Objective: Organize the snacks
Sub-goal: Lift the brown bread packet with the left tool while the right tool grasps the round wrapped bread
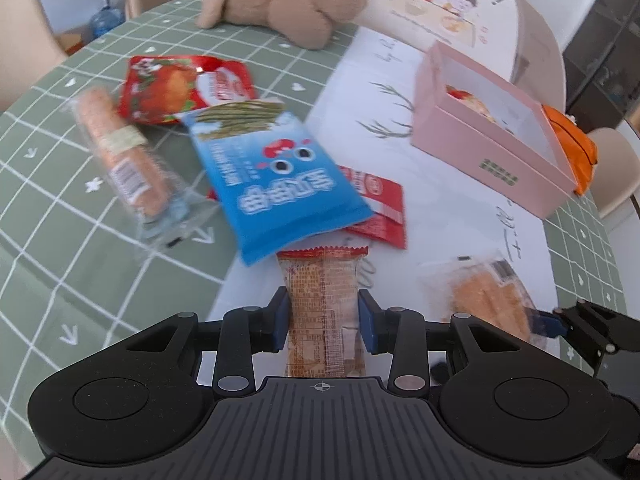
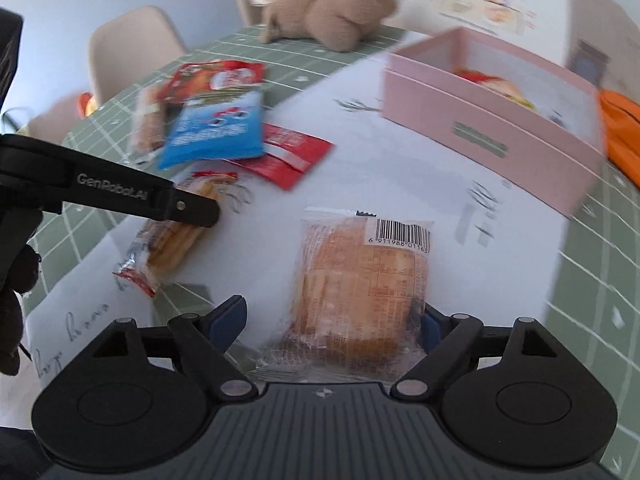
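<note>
My left gripper (image 1: 323, 316) is shut on a long orange biscuit pack (image 1: 322, 304); that pack also shows in the right wrist view (image 2: 176, 236) under the left gripper's finger. My right gripper (image 2: 332, 320) is open around a clear-wrapped orange cake pack (image 2: 360, 280), which also shows in the left wrist view (image 1: 486, 296). A pink open box (image 1: 492, 136) with a snack inside stands at the right; it also shows in the right wrist view (image 2: 492, 120). A blue snack bag (image 1: 276, 176), red bags (image 1: 180, 88) and a wrapped roll (image 1: 124, 160) lie to the left.
A brown plush rabbit (image 1: 280, 4) lies at the table's far side. An orange pouch (image 1: 576, 144) sits behind the pink box. A white runner (image 2: 400, 184) covers part of the green checked cloth (image 1: 60, 240). Chairs (image 2: 128, 48) stand around the table.
</note>
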The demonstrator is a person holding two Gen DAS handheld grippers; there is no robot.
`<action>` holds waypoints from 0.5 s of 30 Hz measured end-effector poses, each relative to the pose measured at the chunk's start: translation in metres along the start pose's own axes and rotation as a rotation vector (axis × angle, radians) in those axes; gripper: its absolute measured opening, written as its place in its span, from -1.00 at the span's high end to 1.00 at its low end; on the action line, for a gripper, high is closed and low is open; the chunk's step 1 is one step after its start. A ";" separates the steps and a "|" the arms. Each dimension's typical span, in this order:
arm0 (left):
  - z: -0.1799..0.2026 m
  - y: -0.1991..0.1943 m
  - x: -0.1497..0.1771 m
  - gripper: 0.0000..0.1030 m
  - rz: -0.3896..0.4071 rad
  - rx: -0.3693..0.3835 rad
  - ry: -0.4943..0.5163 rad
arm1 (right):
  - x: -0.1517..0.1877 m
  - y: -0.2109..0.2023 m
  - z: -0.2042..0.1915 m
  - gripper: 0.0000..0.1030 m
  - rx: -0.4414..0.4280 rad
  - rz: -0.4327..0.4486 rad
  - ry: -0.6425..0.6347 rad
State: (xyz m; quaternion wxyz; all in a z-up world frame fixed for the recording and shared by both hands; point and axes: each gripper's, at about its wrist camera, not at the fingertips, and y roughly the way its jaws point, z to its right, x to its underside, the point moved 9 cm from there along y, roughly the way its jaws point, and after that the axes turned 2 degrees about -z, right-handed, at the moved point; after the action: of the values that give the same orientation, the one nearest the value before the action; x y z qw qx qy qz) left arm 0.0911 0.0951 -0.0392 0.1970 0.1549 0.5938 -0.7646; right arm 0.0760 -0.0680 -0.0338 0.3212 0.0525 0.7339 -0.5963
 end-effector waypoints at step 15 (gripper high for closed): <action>0.001 -0.005 0.009 0.22 0.012 0.008 -0.005 | -0.004 -0.025 0.037 -0.02 0.035 0.043 0.046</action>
State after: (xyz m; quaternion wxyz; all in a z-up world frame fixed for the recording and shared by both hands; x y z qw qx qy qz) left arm 0.0806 0.0937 -0.0394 0.2024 0.1573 0.5893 -0.7661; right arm 0.0827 -0.1075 -0.0134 0.3158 0.0876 0.7294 -0.6005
